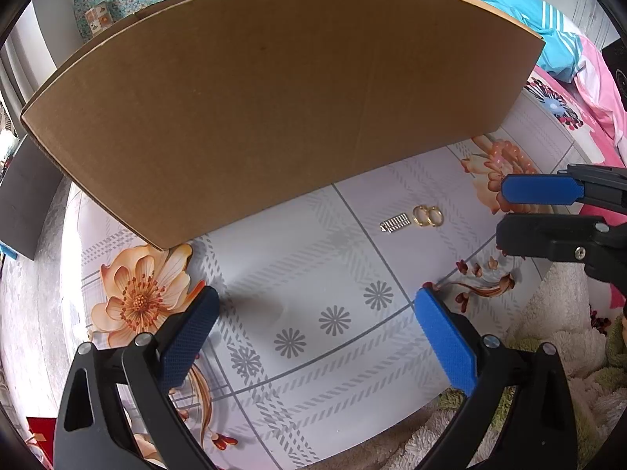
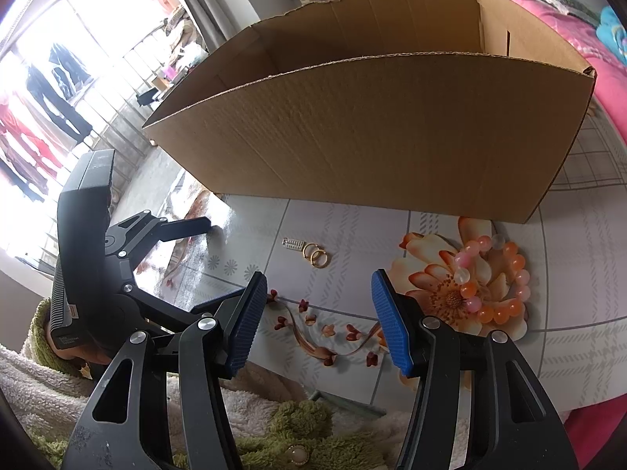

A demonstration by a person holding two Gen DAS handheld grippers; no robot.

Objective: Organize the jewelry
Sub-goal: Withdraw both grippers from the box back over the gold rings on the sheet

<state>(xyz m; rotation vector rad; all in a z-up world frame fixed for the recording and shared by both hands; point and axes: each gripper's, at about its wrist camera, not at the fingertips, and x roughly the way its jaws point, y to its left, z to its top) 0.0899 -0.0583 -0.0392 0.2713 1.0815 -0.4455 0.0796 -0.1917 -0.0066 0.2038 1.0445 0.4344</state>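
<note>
A cardboard box stands open-topped on the counter, which is covered by a pale checked cloth printed with orange flowers. The box takes up the far part of the counter, its long brown wall facing both cameras.

Just in front of that wall, on bare cloth, lie two gold rings touching each other, and right beside them a small silver clip-like piece. A bead bracelet of pink, orange and clear beads lies on a printed flower toward the counter's right side, apart from the rings and near the box's right corner.

The left tool hangs over the near part of the counter with its blue-padded fingers spread wide and nothing between them. The right tool is over the near edge, its fingers about half apart and empty; the rings lie beyond its tips, toward the box. Neither tool touches any jewelry.

A fluffy cream and green sleeve shows below the near edge.
</note>
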